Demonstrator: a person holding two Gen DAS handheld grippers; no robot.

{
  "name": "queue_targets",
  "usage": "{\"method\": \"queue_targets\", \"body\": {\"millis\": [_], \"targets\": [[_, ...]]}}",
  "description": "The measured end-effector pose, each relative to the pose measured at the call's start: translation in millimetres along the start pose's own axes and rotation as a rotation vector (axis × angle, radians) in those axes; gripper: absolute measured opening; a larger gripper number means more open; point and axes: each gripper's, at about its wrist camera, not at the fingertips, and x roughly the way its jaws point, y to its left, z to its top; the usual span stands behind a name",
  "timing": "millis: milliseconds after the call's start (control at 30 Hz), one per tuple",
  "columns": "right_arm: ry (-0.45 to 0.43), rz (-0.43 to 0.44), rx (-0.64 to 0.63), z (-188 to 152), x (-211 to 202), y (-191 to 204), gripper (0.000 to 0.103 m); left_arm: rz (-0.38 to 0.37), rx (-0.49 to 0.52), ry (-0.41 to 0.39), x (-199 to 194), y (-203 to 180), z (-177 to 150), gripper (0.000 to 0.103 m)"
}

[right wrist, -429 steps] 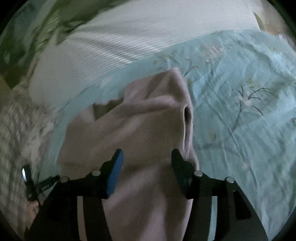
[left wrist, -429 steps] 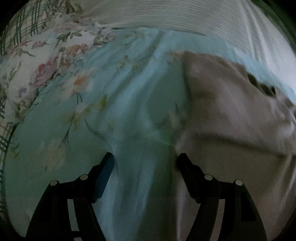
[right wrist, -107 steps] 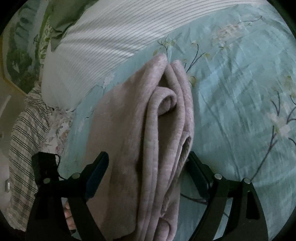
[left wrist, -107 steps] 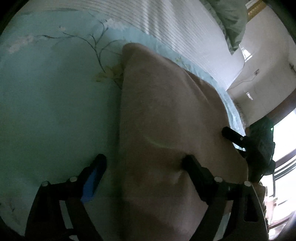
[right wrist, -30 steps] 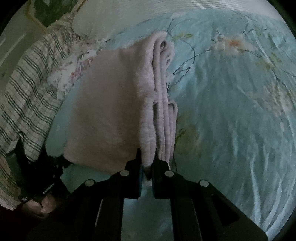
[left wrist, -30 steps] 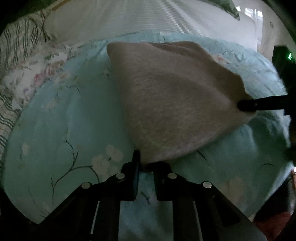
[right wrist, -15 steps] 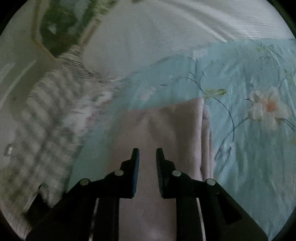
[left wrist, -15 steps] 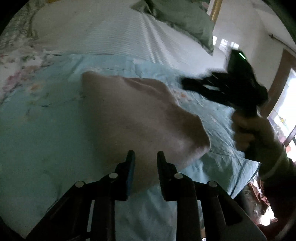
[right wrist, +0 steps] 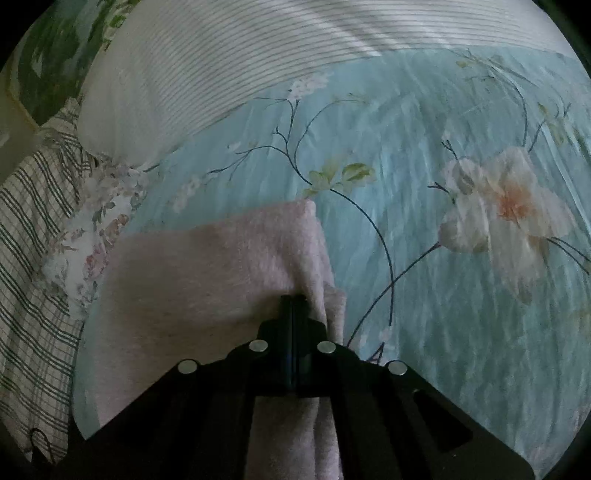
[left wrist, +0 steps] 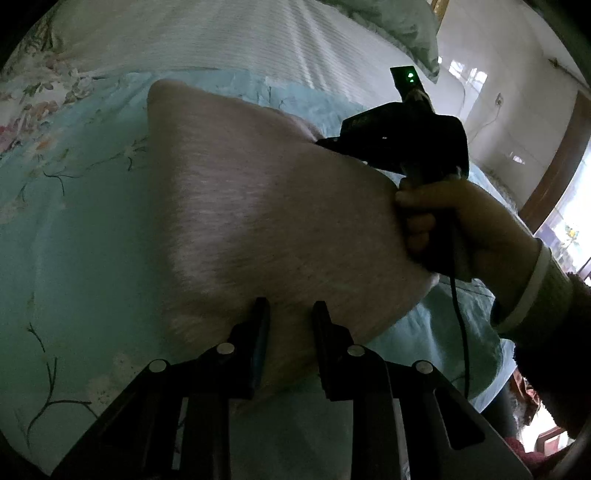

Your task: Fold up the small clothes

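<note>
In the left wrist view, the folded pale pink fleecy garment (left wrist: 258, 206) lay on the light blue floral bedsheet (left wrist: 81, 236), filling the middle of the picture. The left gripper (left wrist: 290, 314) stood over the garment's near edge with its 2 black fingers (left wrist: 260, 325) set narrowly apart; cloth showed in the gap, but whether the pads pressed on it could not be told. Compared with 1 second before, when these fingers sat almost together at the garment's near corner, the gap was a little wider and the garment lay closer under them. The right gripper (left wrist: 325, 142), black and held by a person's hand (left wrist: 454, 225), had come in from the right and lay across the garment's far right part; half a second before it was up in the air, beyond the cloth. Its fingertips were dark against the cloth and hard to make out. A white ribbed bedcover (left wrist: 221, 33) lay beyond the sheet.

In the right wrist view, the right gripper (right wrist: 291, 306) had its 2 fingers pressed together, having just closed. Half a second before they stood slightly apart above the cloth. The garment (right wrist: 207, 266) bunched around the tips, so whether a fold was pinched between the pads could not be seen. The garment's near end was cut off behind the gripper body. The floral sheet (right wrist: 443, 277) spread to the right, and a green-striped checked cloth (right wrist: 33, 236) lay at the left edge.
</note>
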Motion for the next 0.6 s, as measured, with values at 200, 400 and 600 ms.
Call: {"method": "queue_targets", "body": {"millis": [200,400,600], "targets": [[-0.014,0.012,0.017,1,-20,0,0.001,-0.029,-0.048,-0.039,-34,11,28,0.025],[0.029,0.094,-0.080,-25,-40,29,0.004,0.036,-0.089,-0.105,-37,39,71,0.025],[0.043,0.024,-0.050,-34,-29,4,0.000,0.072,-0.107,-0.006,11,52,80,0.021]]}}
